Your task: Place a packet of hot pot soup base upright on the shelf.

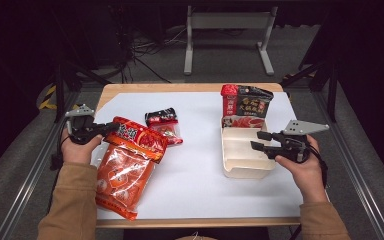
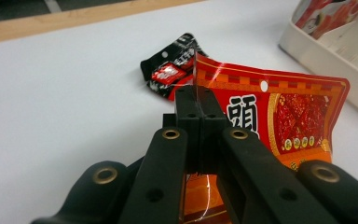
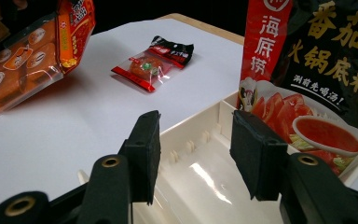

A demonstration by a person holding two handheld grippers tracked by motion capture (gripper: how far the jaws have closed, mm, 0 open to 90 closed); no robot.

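The left tongs (image 2: pixel 196 100) are clamped on the top edge of the red-and-orange soup-base pouch (image 1: pixel 130 165), which hangs tilted with its lower end on the white sheet (image 1: pixel 195 175) covering the table (image 1: pixel 130 88). Just beyond the pouch lies a small black-and-red snack packet (image 1: pixel 163 125). The right tongs (image 1: pixel 258 140) stand open with nothing between the jaws, held over the white compartment tray (image 1: pixel 242 170) at the right side of the sheet. A red-and-black tomato hotpot base pouch (image 1: pixel 245 106) stands upright in the tray's far compartment; the near compartment lies under the open jaws
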